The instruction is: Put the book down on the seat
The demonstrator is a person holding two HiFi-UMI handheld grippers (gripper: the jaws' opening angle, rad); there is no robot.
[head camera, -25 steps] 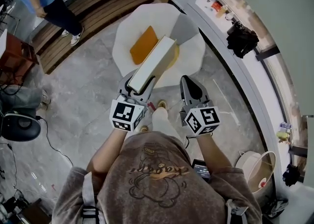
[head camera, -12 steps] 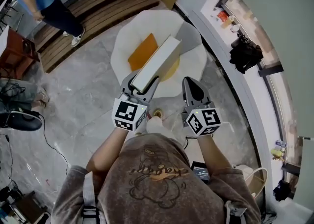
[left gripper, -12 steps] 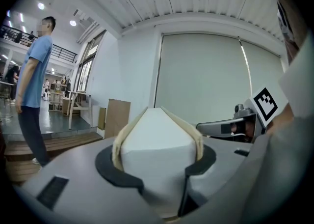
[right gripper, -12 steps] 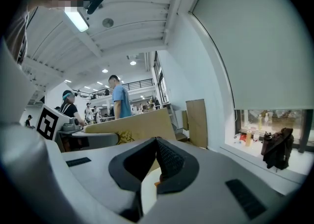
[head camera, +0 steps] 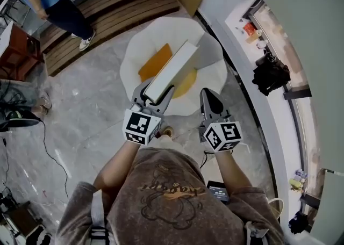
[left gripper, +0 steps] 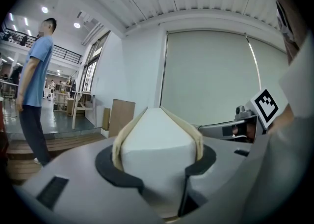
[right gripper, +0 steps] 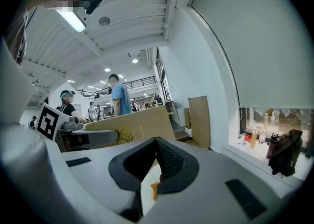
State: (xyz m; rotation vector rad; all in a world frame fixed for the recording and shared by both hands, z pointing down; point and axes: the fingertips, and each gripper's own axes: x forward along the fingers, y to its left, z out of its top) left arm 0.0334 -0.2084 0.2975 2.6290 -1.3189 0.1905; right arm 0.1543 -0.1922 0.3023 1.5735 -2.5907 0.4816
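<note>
Left claw (head camera: 152, 93) is part open and clamped across both covers of the thick book (head camera: 173, 70), page edges uppermost, probably so the volume cannot fall open in the air; the book juts straight ahead of the claw, above the white seat (head camera: 212, 69), which lies ahead and below; an orange cushion (head camera: 154, 62) on the seat shows just left of the book; right claw (head camera: 211, 100), alongside, has its jaws together on nothing.
</note>
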